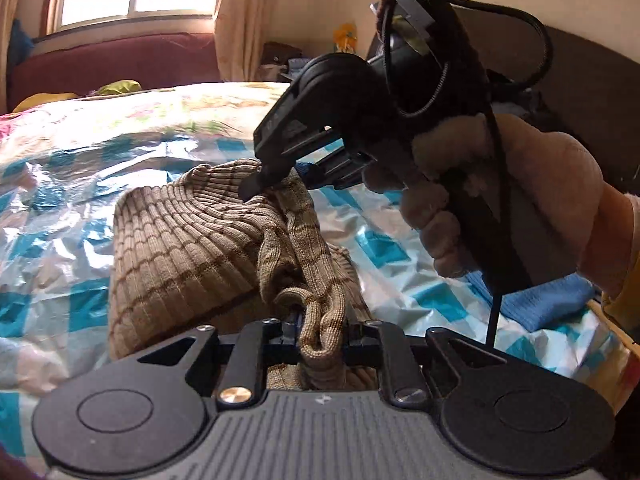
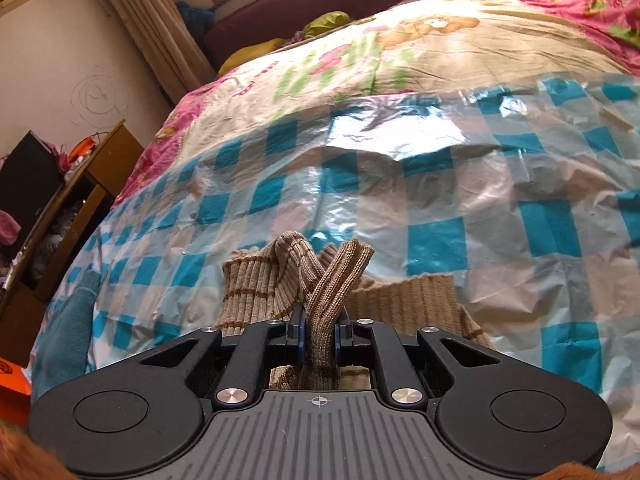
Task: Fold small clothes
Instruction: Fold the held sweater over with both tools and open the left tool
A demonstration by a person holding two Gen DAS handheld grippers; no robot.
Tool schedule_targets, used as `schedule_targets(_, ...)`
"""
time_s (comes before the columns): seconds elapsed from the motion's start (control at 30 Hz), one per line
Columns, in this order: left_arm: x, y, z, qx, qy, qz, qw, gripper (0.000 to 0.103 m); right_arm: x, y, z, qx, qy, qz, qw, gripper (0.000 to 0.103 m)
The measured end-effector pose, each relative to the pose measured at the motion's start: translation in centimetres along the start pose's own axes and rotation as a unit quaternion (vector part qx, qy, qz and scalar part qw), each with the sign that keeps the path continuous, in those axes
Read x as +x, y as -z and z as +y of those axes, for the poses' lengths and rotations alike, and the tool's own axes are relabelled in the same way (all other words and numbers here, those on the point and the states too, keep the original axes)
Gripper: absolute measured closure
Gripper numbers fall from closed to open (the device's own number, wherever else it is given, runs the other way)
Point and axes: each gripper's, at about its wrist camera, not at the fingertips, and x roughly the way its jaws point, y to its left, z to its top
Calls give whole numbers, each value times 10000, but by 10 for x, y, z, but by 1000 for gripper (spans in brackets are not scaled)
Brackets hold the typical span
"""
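Left gripper jaws closed on a bunched fold of the striped tan sweater; right gripper jaws pinch another fold. Sweater sits crumpled mid-bed on the blue-checked plastic sheet, partly lifted.

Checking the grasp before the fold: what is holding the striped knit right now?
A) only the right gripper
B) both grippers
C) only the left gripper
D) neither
B: the left gripper and the right gripper are each shut on a bunch of the knit.
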Motion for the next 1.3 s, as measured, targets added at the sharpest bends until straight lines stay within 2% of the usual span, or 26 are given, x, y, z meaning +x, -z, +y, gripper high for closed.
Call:
schedule_targets(0.13, 20, 3, -18, 219, 20, 290, 9993, 81, 5, 19, -39, 396, 4, 39, 9992, 91)
schedule_targets(0.3, 26, 2, -32, 431, -73, 352, 9984, 81, 7, 24, -51, 395, -31, 13, 9992, 91)
schedule_targets(0.43, 26, 7, -45, 591, -1, 413, 9974, 66, 11, 24, -53, 388, -48, 93, 9992, 90)
schedule_targets(0.57, 20, 13, -57, 812, 252, 424, 9955, 63, 12, 25, -55, 346, -30, 152, 9993, 86)
schedule_targets(0.8, 7, 13, -41, 644, 580, 571, 9946, 60, 1, 29, -57, 481, -168, 81, 9987, 84)
schedule_targets(1.07, -8, 12, -33, 578, 860, 546, 9931, 59, -55, 41, -49, 425, -363, -384, 9977, 76)
schedule_targets(1.2, -25, 14, -21, 537, 818, 540, 9937, 59, -66, 62, -33, 339, -690, -216, 9968, 76)
schedule_targets(1.3, -36, 14, -11, 463, 674, 423, 9958, 59, -55, 83, -29, 443, -678, 94, 9967, 76)
